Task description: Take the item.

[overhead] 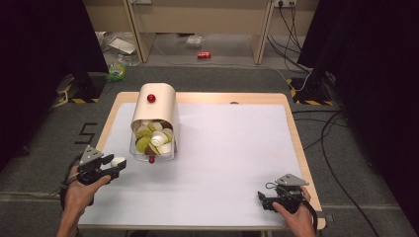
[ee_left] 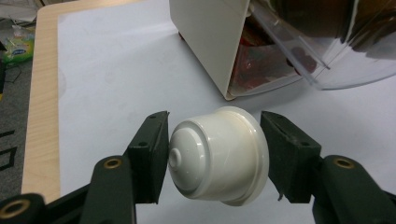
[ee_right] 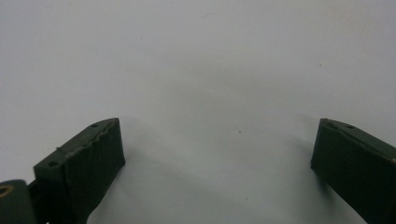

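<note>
While label-free, white capsule clamped in left hand-held gripper | right hand-held gripper wide.

The capsule dispenser stands on the table toward its far left. Just in front and left of the dispenser, the left gripper clamps a coffee capsule. The right gripper rests well right of the dispenser, near the table's front edge.

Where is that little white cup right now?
The white cup sits clamped in the left claw, low at the table's left edge in the high view, just left of the capsule box.
</note>
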